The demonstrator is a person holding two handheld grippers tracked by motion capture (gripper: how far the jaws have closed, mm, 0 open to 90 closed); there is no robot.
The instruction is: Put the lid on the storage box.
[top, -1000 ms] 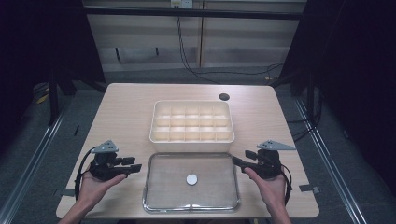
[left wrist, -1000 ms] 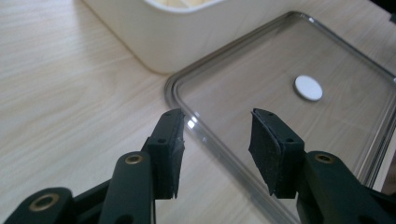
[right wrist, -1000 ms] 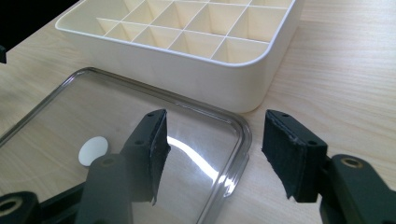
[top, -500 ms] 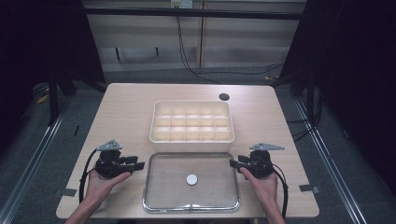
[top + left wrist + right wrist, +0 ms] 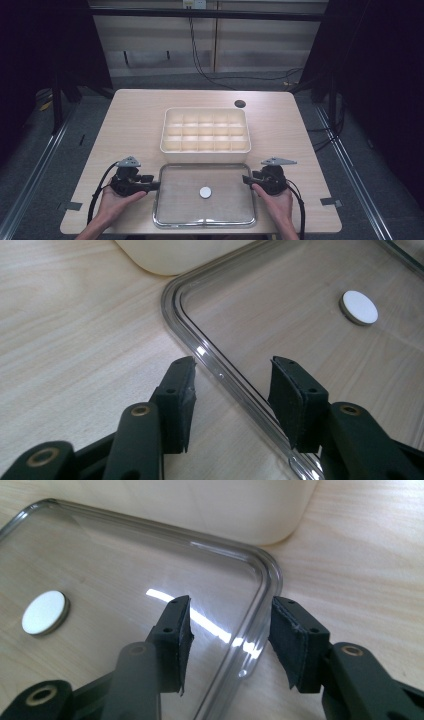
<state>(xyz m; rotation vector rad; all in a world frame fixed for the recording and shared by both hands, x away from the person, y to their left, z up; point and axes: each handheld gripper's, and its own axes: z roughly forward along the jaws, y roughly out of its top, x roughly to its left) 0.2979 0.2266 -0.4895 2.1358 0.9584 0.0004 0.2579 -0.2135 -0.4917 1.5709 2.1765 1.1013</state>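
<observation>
Black tongs are held in each hand at the near part of the bench. The left tongs are seen released in the left gripper view, jaws spread, with the left rim of the clear lid running up between them; one jaw lies over bare wood outside the rim, the other over the lid's inner face. Contact between pads and rim cannot be confirmed. The right tongs are likewise released in the right gripper view, jaws spread either side of the lid's right rim, near its far right corner; one jaw is over the clear panel, the other over the wood outside. Both tongs are pointed inward toward each other in the high view, each with a grey plate on top and a cable trailing back toward the near edge.

The lid is lying flat on the bench, near the front edge, between the two hands. A small white disc is seen near its middle; whether it is fixed to the lid or lies beneath it cannot be told. Just beyond the lid's far edge a cream box divided into many small compartments is standing, its near wall just beside the lid. A dark round hole is noted in the bench surface beyond the box's far right corner.
</observation>
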